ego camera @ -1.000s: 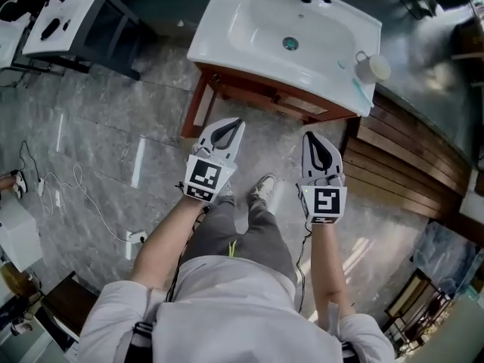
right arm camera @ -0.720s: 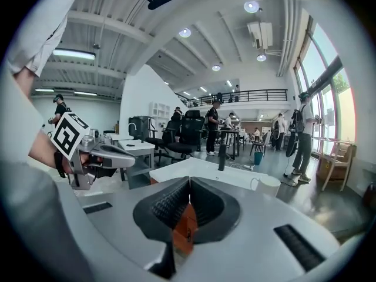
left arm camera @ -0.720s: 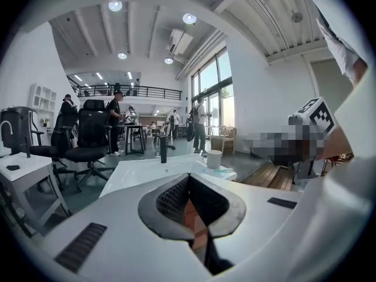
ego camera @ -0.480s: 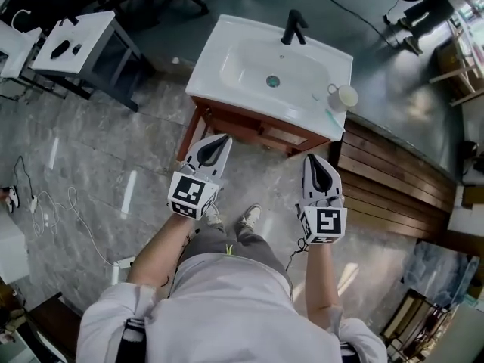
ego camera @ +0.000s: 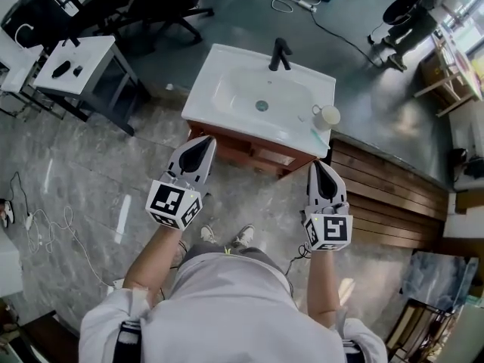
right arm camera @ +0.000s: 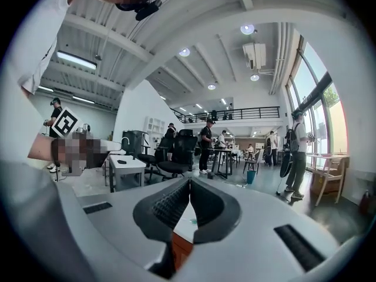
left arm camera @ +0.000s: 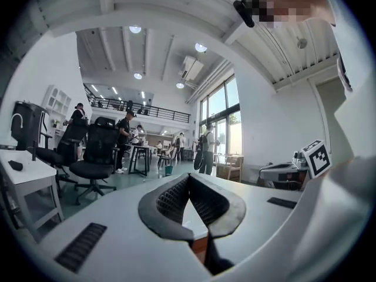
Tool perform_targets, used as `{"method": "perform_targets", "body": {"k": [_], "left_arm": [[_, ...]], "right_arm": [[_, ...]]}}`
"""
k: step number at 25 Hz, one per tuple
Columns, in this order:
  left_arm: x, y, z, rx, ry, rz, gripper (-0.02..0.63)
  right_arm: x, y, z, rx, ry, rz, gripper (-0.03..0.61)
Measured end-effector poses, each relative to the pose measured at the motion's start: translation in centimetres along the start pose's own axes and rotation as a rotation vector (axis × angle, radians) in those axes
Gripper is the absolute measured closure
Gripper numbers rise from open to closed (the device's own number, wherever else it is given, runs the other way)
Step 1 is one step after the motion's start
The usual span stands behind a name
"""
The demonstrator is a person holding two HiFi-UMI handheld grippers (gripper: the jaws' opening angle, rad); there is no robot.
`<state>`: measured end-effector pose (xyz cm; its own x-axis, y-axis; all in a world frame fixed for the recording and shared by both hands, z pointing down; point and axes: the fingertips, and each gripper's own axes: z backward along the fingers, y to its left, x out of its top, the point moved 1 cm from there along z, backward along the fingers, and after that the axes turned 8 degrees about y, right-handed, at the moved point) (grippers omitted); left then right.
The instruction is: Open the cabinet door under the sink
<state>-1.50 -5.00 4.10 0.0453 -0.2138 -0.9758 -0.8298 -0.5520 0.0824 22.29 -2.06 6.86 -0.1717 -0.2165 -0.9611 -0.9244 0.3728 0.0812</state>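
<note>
The white sink [ego camera: 227,89] with a black faucet [ego camera: 280,54] sits on a brown wooden cabinet [ego camera: 253,156] straight ahead of me; its door front is barely visible from above. My left gripper [ego camera: 205,140] is held in the air before the cabinet's left corner, jaws shut and empty. My right gripper [ego camera: 318,165] hovers before the right corner, also shut and empty. In the left gripper view the pads meet at the left gripper [left arm camera: 188,178], with the sink [left arm camera: 194,215] behind. The right gripper [right arm camera: 189,181] looks the same, with the cabinet [right arm camera: 179,247] below it.
A white cup [ego camera: 327,116] stands on the sink's right edge. A white side table [ego camera: 79,63] and office chairs [ego camera: 162,2] are at the left back. Wooden decking [ego camera: 386,184] lies right of the cabinet. Cables [ego camera: 45,210] trail on the marble floor. People stand far off.
The view has risen, so the sink looks smaller and farther. Both grippers came up with it, the left drifting leftward in the view. Both stay shut.
</note>
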Motion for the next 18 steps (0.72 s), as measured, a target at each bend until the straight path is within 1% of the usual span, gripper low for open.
{"method": "perform_targets", "body": {"k": [6,9,13,18], "left_arm": [[3.4,-0.4,1.4,-0.002,-0.07,-0.021,0.597],[4.2,-0.3,1.5,0.008,-0.077,-0.026,0.597],[4.7,-0.9,2.0,0.0,-0.084,-0.057,0.597],[6.6,-1.8,2.9,0.006,-0.095,-0.081,0.597]], "right_arm": [[1.5,-1.4,1.5,-0.025,-0.018,-0.004,0.546],[2.1,-2.2,2.4,-0.034,-0.03,-0.009,0.546],[2.7,-3.1,3.7,-0.054,-0.044,-0.039,0.546],[4.1,-3.8,5.3,-0.069,-0.072,-0.04,0.546]]}}
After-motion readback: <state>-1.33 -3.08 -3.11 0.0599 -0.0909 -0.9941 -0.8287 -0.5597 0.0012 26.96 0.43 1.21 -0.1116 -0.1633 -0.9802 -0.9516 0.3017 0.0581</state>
